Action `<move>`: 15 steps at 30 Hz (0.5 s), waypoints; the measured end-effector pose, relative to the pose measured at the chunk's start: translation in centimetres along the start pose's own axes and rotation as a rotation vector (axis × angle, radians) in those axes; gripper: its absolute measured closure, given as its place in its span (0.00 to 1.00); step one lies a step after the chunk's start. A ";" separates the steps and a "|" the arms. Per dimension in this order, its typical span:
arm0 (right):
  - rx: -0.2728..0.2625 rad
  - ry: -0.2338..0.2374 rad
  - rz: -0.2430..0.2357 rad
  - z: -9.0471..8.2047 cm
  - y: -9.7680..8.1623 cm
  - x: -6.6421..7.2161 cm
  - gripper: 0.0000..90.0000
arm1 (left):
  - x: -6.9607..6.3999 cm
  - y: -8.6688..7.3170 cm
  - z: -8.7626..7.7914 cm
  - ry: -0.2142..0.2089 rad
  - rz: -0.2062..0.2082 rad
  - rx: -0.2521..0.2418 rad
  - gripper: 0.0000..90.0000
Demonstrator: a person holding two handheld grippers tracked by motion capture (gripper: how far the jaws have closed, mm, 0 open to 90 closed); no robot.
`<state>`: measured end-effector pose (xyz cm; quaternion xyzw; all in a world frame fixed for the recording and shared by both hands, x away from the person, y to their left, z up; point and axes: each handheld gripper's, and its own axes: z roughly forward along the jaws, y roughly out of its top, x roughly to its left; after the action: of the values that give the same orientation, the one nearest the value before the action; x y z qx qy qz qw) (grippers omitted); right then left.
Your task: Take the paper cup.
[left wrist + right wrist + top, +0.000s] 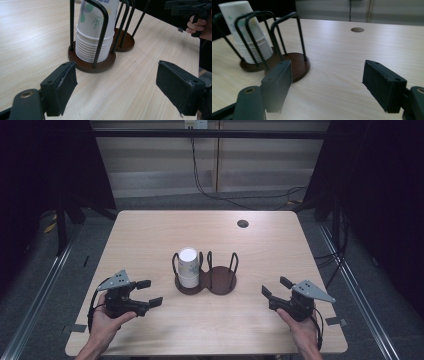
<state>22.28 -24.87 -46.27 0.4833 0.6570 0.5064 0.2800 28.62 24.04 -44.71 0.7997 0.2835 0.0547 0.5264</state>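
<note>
I am holding my left claw (pixel 149 293) and my right claw (pixel 274 288) spread and empty, low over the counter (pixel 150 227), either side of the holder (pixel 220 281). Nothing is looking started: the cup stack (pixel 188 266) is sitting untouched in the holder's left ring, upside down, long axis upright, while the right ring is standing empty.
</note>
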 end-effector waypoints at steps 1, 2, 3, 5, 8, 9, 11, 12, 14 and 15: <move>0.000 0.000 0.000 0.0 0.0 0.0 0.26 | 0.0 0.0 0.0 0.000 0.000 0.000 0.18; 0.005 0.015 0.012 0.1 0.0 0.1 0.26 | -0.1 0.1 -0.1 -0.004 0.001 -0.003 0.18; 0.015 0.017 -0.002 0.1 0.1 0.3 0.26 | -0.2 0.1 -0.1 -0.003 0.001 -0.012 0.18; 0.023 0.021 -0.016 0.1 0.1 0.6 0.25 | -0.3 0.3 -0.1 -0.017 0.002 -0.020 0.18; 0.029 0.042 -0.014 0.2 0.1 0.7 0.24 | -0.4 0.4 0.0 -0.015 -0.002 -0.012 0.18; 0.036 0.045 -0.020 0.2 0.1 0.8 0.24 | -0.5 0.5 0.0 -0.014 -0.001 -0.006 0.18; 0.054 0.072 -0.012 0.3 0.0 0.8 0.24 | -1.0 0.5 -0.1 -0.007 0.007 0.010 0.21; 0.076 0.096 -0.017 0.6 -0.1 1.0 0.22 | -1.2 0.5 -0.1 -0.013 0.010 0.007 0.25; 0.078 0.105 -0.030 0.7 -0.1 1.3 0.22 | -1.4 0.7 -0.1 -0.029 0.016 -0.001 0.27; 0.078 0.105 -0.030 0.7 -0.1 1.3 0.22 | -1.6 0.9 -0.2 -0.027 0.028 -0.002 0.27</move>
<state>22.32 -23.42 -46.39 0.4568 0.6970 0.5009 0.2337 27.61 23.09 -43.49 0.8038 0.2648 0.0515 0.5302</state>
